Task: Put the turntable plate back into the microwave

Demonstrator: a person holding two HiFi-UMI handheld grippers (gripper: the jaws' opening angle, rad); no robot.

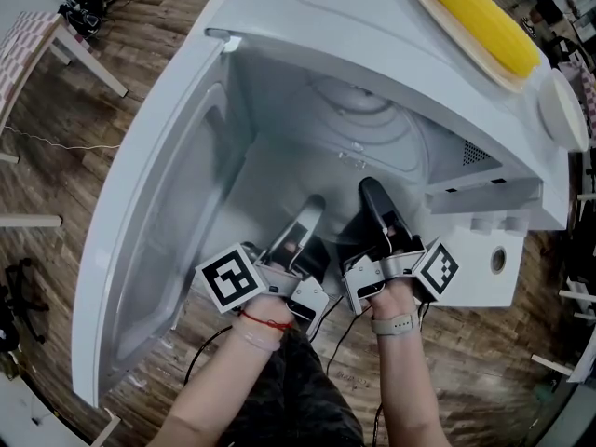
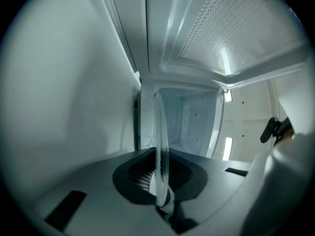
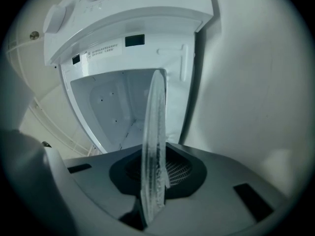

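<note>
The clear glass turntable plate [image 1: 361, 119] is held inside the open white microwave [image 1: 372, 45], its ribbed rings showing faintly against the cavity. Both grippers reach in and grip its near rim. My left gripper [image 1: 311, 205] is shut on the plate, which runs edge-on [image 2: 161, 151] between the jaws [image 2: 163, 200] in the left gripper view. My right gripper [image 1: 370, 190] is shut on it too, with the rim standing edge-on [image 3: 153, 151] in its jaws [image 3: 147, 205]. Whether the plate touches the cavity floor is hidden.
The microwave door [image 1: 154, 259] hangs open to the left. On top of the microwave lie a tray with a yellow corn cob [image 1: 480, 17] and a white round lid [image 1: 563, 110]. Wooden floor [image 1: 56, 184] surrounds it, with a table leg [image 1: 88, 59] at far left.
</note>
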